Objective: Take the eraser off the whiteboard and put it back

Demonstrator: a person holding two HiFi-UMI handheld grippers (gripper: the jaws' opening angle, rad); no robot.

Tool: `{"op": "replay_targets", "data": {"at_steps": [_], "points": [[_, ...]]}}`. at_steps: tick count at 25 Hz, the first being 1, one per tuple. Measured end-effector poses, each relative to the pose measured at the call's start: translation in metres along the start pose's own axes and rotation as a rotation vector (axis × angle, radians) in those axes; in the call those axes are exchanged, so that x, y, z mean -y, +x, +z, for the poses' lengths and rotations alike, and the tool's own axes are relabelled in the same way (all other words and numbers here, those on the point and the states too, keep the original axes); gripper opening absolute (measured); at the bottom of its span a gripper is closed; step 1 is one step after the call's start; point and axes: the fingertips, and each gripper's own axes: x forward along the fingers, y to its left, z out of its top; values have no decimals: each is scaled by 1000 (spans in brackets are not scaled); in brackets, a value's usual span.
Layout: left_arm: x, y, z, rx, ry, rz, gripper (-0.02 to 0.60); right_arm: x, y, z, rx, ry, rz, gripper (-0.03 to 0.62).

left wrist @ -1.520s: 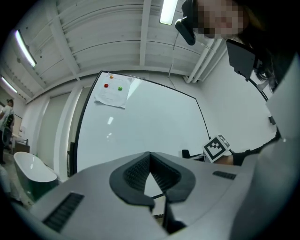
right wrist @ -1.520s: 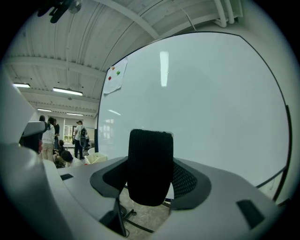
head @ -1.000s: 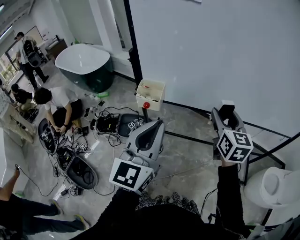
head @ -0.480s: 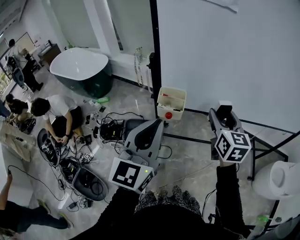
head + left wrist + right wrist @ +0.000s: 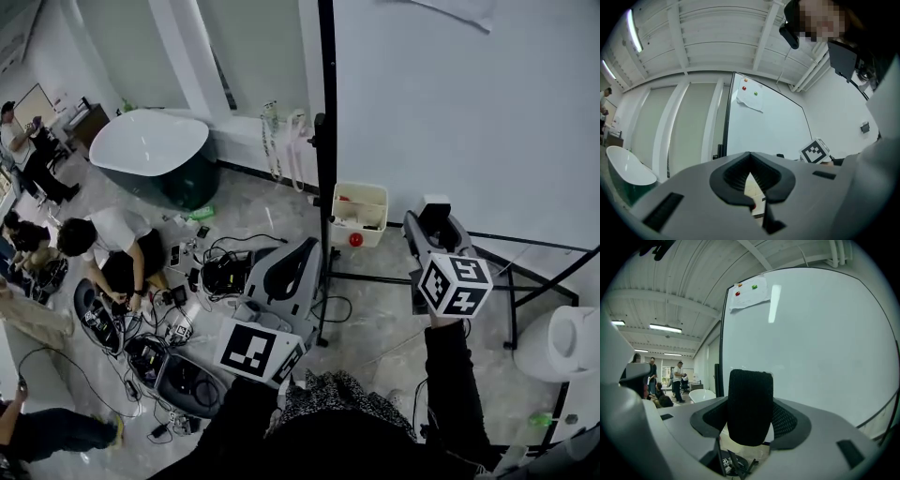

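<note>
Here, one white whiteboard (image 5: pixel 469 112), upper right, over grey stone floor (image 5: pixel 375 319); right gripper (image 5: pixel 433 223) clamps one black eraser (image 5: pixel 750 404); left gripper (image 5: pixel 750 157) closed, empty.

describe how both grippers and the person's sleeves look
The left gripper and the right gripper are grey plastic shells with black textured inner pads. Each carries a white cube with black square markers. The sleeves are black.
</note>
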Motion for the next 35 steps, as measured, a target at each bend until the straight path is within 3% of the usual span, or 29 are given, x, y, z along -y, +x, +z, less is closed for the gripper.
{"op": "replay_targets", "data": {"at_steps": [15, 35], "points": [[-40, -2, -3, -12, -10, -16, 6, -51, 49, -10, 4, 51, 16, 268], [-68, 5, -20, -30, -57, -13, 6, -55, 87, -58, -46, -24, -80, 268]]}}
